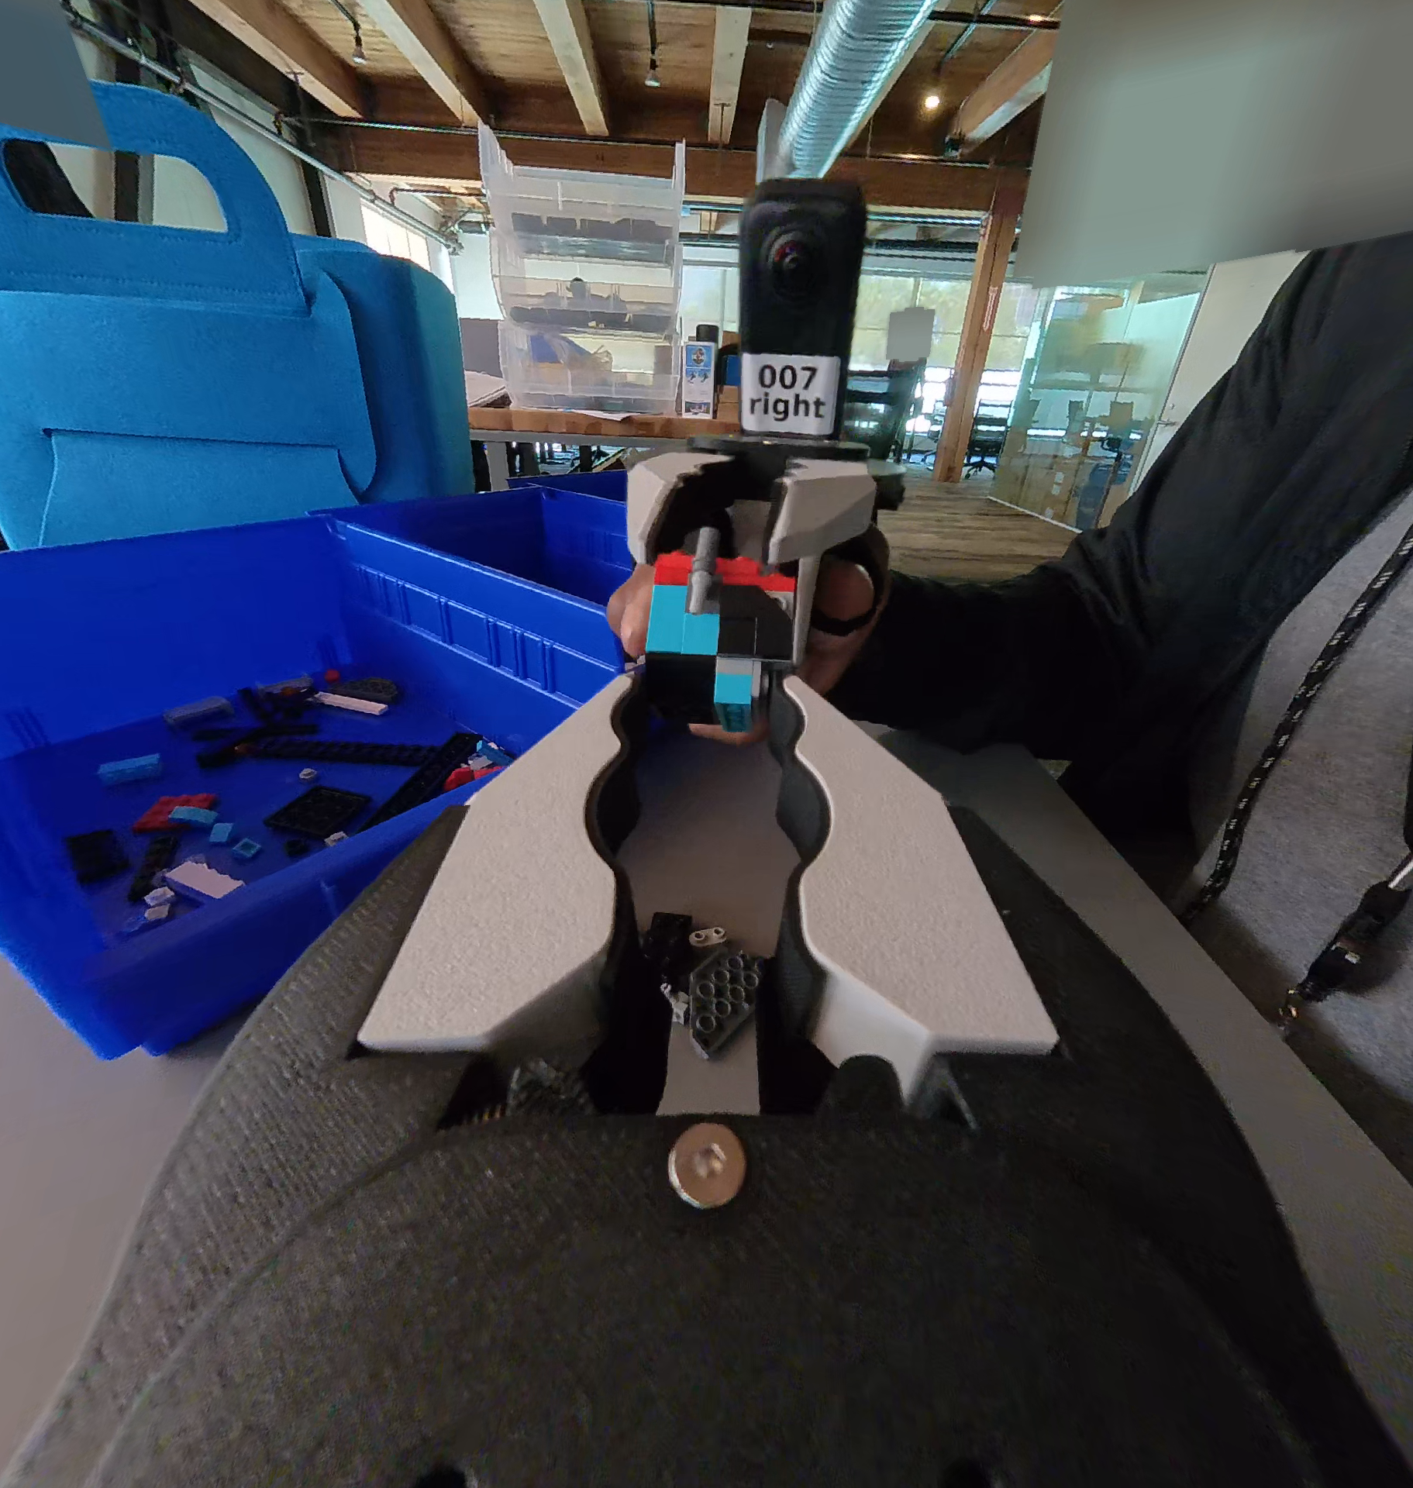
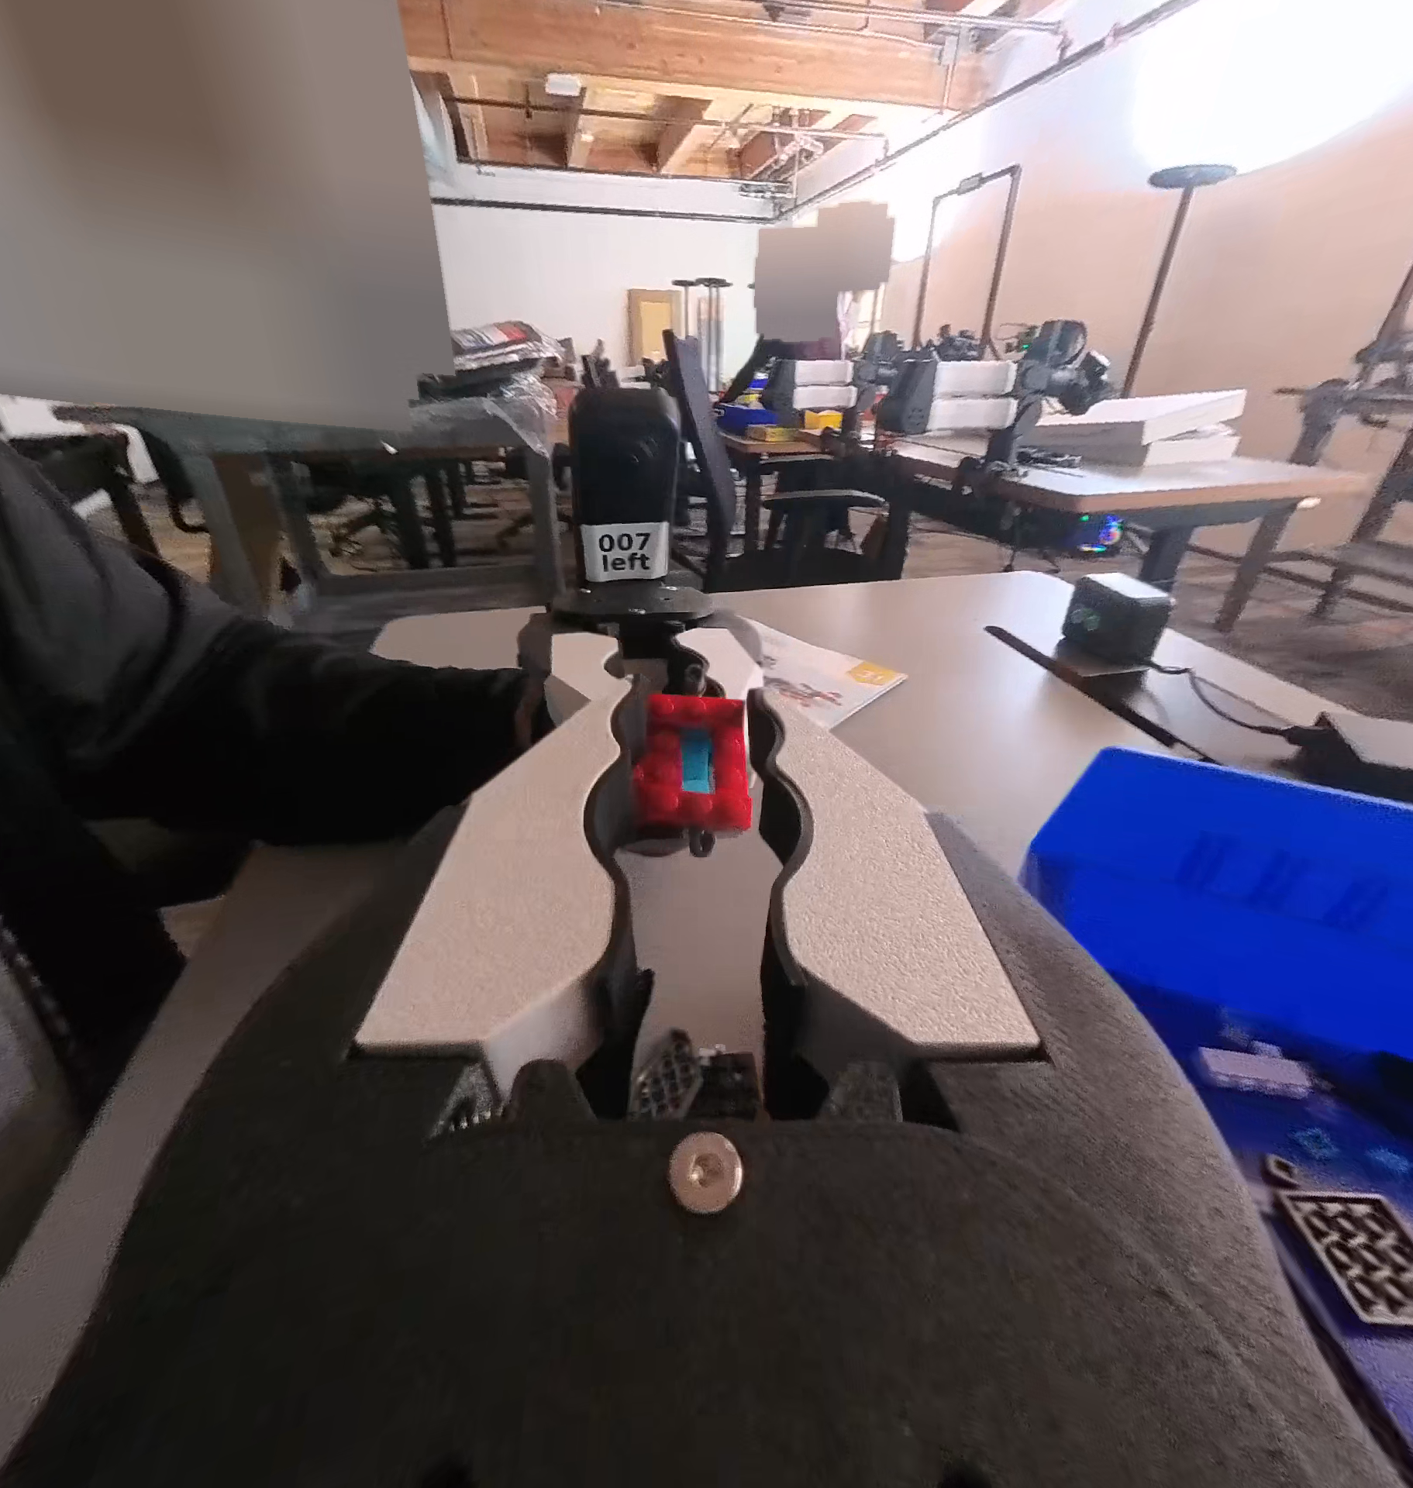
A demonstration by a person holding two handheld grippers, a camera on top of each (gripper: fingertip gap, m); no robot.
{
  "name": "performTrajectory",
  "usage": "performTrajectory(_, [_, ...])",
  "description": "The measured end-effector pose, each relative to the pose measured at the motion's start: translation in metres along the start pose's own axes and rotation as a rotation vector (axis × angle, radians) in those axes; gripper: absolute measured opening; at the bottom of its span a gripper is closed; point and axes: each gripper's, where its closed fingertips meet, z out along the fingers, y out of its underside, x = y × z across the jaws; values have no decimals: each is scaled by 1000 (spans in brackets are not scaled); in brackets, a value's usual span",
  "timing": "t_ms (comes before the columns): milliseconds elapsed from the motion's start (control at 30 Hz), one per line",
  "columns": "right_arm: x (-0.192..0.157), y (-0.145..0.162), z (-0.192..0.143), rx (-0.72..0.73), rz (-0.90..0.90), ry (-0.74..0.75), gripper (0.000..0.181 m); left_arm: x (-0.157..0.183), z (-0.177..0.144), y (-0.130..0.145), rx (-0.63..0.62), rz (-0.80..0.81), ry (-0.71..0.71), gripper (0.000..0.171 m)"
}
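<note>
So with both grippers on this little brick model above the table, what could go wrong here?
1. The brick model hangs in the air between the left gripper and right gripper; pulling apart could split it.
2. Dropped pieces may scatter on the table, missing the blue bin.

Straight above the brick model (image 1: 719,620), a white label (image 1: 787,400) printed in bold black with a number and a word below it sits on the lower front of the black camera (image 1: 799,266). Seen from the other side, a like label (image 2: 626,551) sits on a second black camera (image 2: 624,459), again above the model. Up and left of the model a small bottle (image 1: 699,378) bears a printed label too small to read, and the lanyard (image 1: 1323,668) to its right carries repeated pale marks, also illegible.
</note>
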Motion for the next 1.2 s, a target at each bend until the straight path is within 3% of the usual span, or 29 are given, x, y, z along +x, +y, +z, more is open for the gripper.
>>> performTrajectory(467, [-5, 9, 0, -62, 65, -73, 25, 4, 3, 6, -44, 43, 7, 29])
performTrajectory(667, [-1, 8, 1, -61, -98, 10, 24, 1, 2, 5, -35, 29, -8, 28])
performTrajectory(767, [10, 5, -1, -59, -202, 121, 24, -4, -1, 5, -36, 14, -29, 28])
performTrajectory(1000, [13, 3, -2, -29, -168, 124, 25, -5, 0, 4, -14, -4, -28, 28])
performTrajectory(1100, [31, -4, -8, -20, -178, 236, 25, -9, -2, 2, -3, -15, -49, 28])
performTrajectory(1200, [72, -6, -28, -61, -205, 486, 25, -12, -3, 1, 8, -30, -60, 28])
